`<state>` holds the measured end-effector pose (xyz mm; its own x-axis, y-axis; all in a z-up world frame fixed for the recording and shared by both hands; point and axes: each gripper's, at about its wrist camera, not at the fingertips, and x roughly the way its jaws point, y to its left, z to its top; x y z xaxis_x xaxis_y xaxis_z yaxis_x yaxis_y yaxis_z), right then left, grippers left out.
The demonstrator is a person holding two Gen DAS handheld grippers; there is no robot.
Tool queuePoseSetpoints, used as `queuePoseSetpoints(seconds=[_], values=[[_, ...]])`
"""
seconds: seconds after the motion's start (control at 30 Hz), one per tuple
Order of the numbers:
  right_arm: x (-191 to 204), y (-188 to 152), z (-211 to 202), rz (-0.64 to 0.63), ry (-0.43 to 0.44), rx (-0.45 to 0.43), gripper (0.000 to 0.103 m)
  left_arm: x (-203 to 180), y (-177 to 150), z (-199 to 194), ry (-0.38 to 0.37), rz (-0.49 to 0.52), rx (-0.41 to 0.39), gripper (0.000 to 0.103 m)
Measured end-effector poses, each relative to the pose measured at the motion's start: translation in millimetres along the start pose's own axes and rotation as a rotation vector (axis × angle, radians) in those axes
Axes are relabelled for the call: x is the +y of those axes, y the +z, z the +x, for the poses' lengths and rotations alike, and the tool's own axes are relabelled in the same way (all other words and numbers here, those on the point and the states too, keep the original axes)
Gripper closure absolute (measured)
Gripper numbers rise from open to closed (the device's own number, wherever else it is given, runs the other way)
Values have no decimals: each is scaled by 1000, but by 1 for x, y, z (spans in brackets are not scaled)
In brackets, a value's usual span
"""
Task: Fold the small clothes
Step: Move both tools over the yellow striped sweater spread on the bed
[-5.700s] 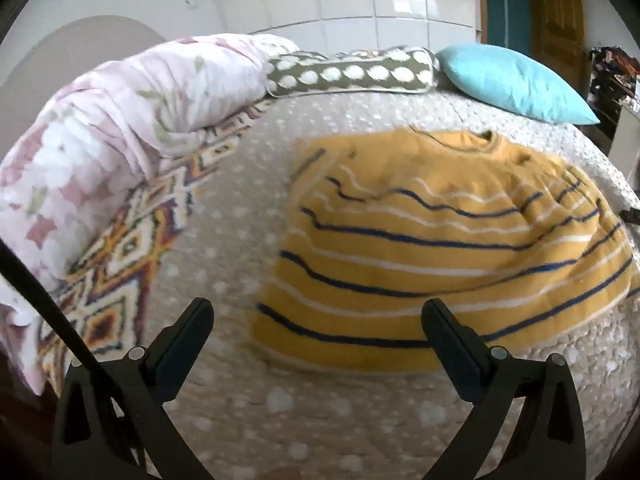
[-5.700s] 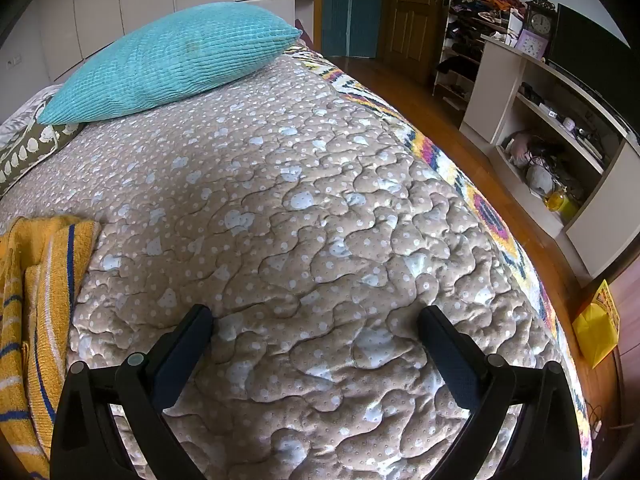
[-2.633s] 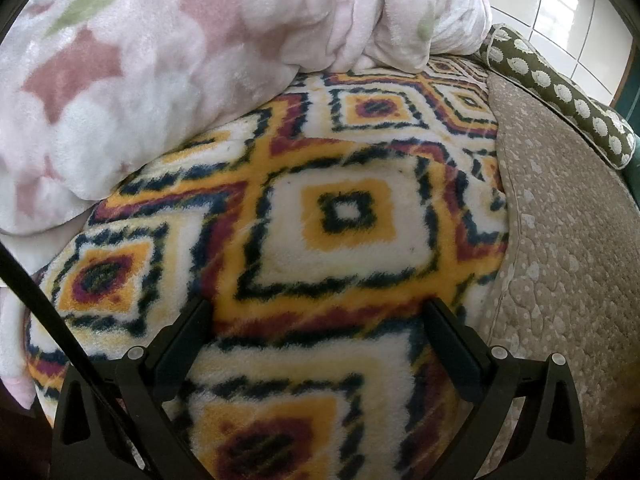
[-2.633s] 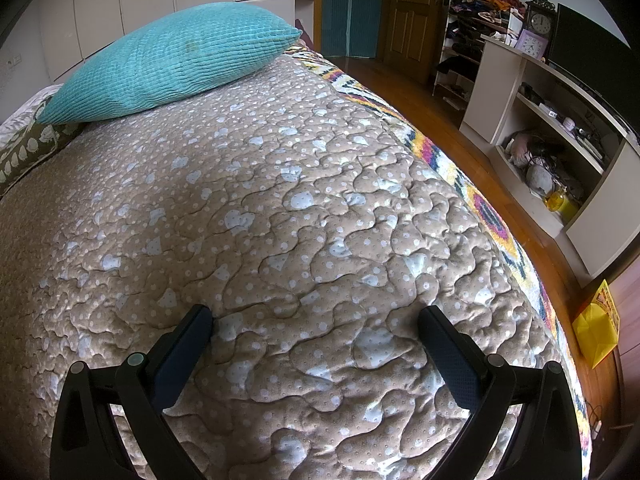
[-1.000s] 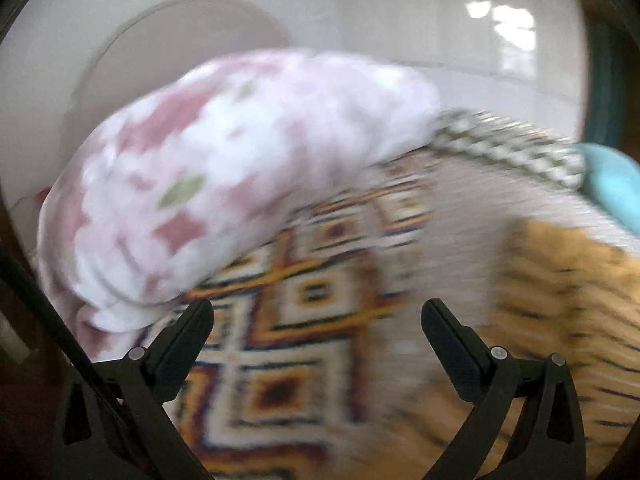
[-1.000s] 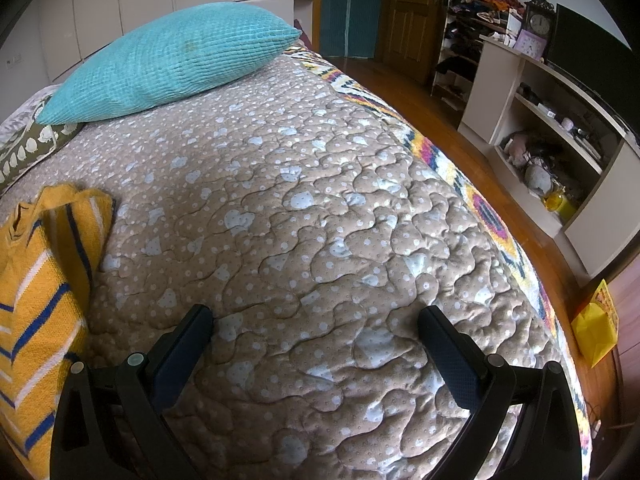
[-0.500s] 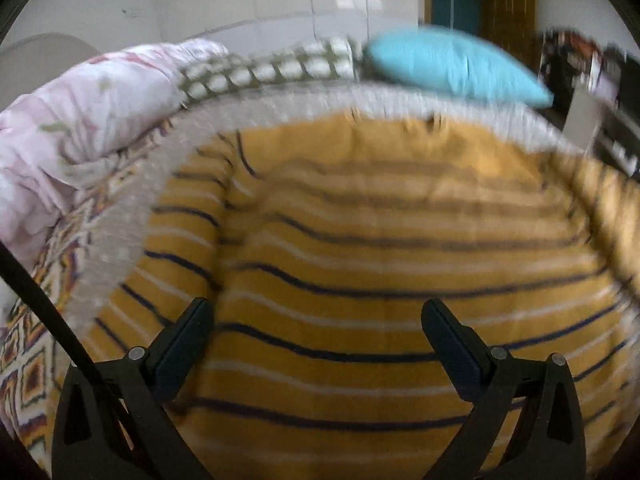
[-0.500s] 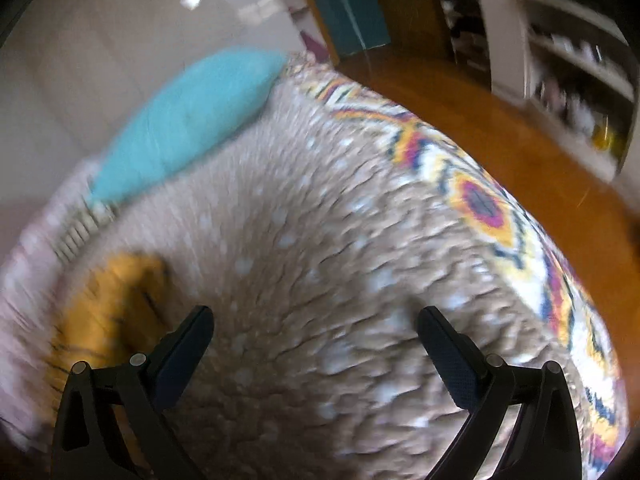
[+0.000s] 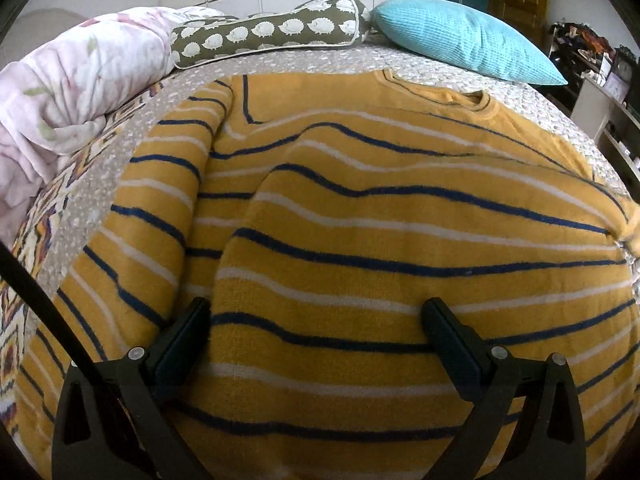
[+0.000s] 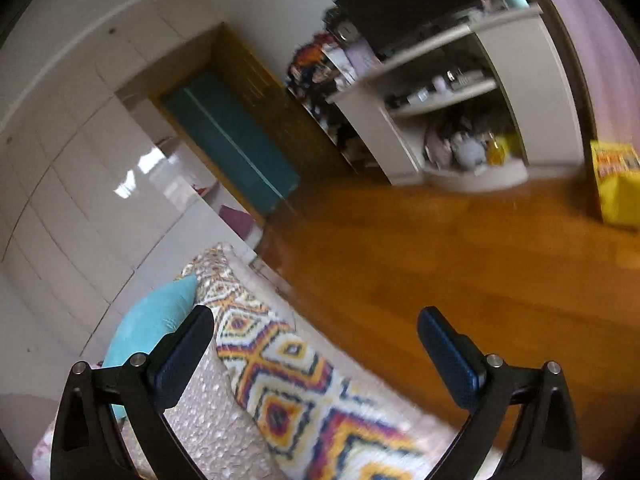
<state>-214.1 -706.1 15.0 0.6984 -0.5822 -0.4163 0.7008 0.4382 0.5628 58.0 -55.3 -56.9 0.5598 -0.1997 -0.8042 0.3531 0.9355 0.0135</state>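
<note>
1. Bedroom scene was recorded; a bed with a beige quilted cover [image 9: 400,60] was seen in the left wrist view.
2. A yellow sweater [image 9: 380,220] with navy and white stripes was laid flat across the cover, neckline toward the pillows, one sleeve folded in along its left side.
3. A teal pillow [image 9: 460,40] and an olive hedgehog-print bolster [image 9: 268,36] were placed beyond the neckline; a pink floral duvet [image 9: 80,80] was bunched at the left.
4. The left gripper [image 9: 316,332] was held low over the sweater's lower part, fingers spread wide, nothing pinched; contact with the fabric could not be told.
5. The right gripper [image 10: 312,344] was tilted, aimed past the bed edge at a wooden floor [image 10: 460,260] and white shelves [image 10: 460,92]; it was spread apart and empty.
6. A diamond-patterned blanket [image 10: 288,364] was seen at the bed edge; the right view was blurred.
</note>
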Motion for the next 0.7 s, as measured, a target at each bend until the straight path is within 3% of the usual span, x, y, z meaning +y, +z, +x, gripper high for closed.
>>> queuePoseSetpoints(seconds=[0.13,0.23,0.33,0.5,0.6,0.67,0.7], values=[[-17,31,-23,-28,-8,-60,0,1,1,0,-1,1,1,0],[-14,40,-38,-146,-57,-57,0,1,1,0,-2,-1,2,0],[10,30,-69,-266,34,-44,0,2,0,1,-12,-8,7,0],[104,-37,-126,-560,202,65,0,2,0,1,-13,-10,7,0],[168,-97,-153,-732,307,202,0,3,0,0,-17,-14,4,0],[199,-130,-171,-763,379,325,0,3,0,0,-20,-17,0,0],[210,-143,-185,-745,458,406,0,4,1,1,-25,-21,0,0]])
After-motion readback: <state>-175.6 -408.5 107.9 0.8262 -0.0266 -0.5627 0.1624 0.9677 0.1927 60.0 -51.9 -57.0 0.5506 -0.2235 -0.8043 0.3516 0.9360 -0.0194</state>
